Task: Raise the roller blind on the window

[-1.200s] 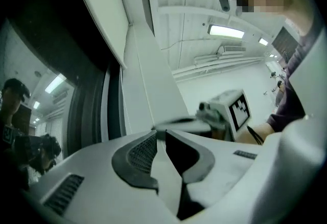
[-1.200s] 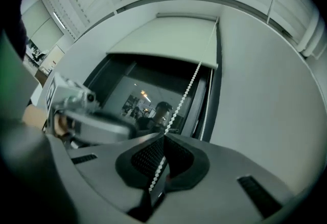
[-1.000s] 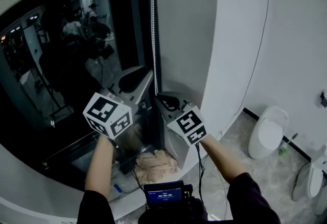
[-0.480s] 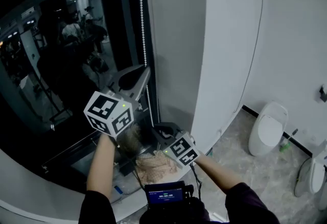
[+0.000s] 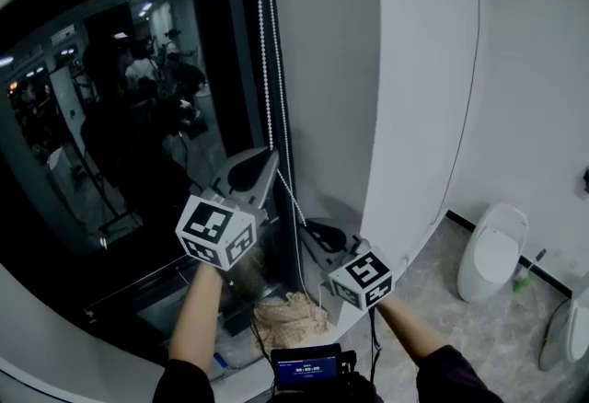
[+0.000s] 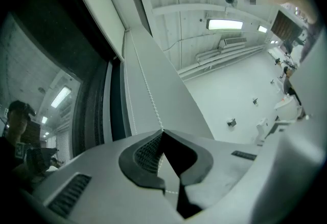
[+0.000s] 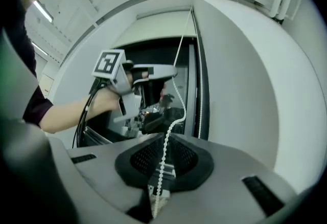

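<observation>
A white bead chain (image 5: 269, 70) hangs down the window's right edge, beside the dark glass (image 5: 138, 116). The pale roller blind (image 7: 158, 26) covers only the top of the window. My left gripper (image 5: 272, 160) is raised to the chain, its jaws closing the last bit with the pads pressed on the beads (image 6: 162, 132). From there the chain slants down to my right gripper (image 5: 315, 232), which is lower and nearer to me. The right gripper (image 7: 164, 141) is shut on the bead chain (image 7: 162, 159), which runs between its pads. The left gripper (image 7: 161, 70) also shows there.
A white wall column (image 5: 414, 70) stands just right of the window. A crumpled beige cloth (image 5: 290, 318) lies on the sill below the grippers. White toilet fixtures (image 5: 492, 249) and a green brush (image 5: 526, 270) sit on the floor at right. A small screen (image 5: 304, 364) hangs at my chest.
My right gripper has dropped lower with the chain in it. The left gripper has come to the chain higher up and closed on it; the chain now slants between the two.
</observation>
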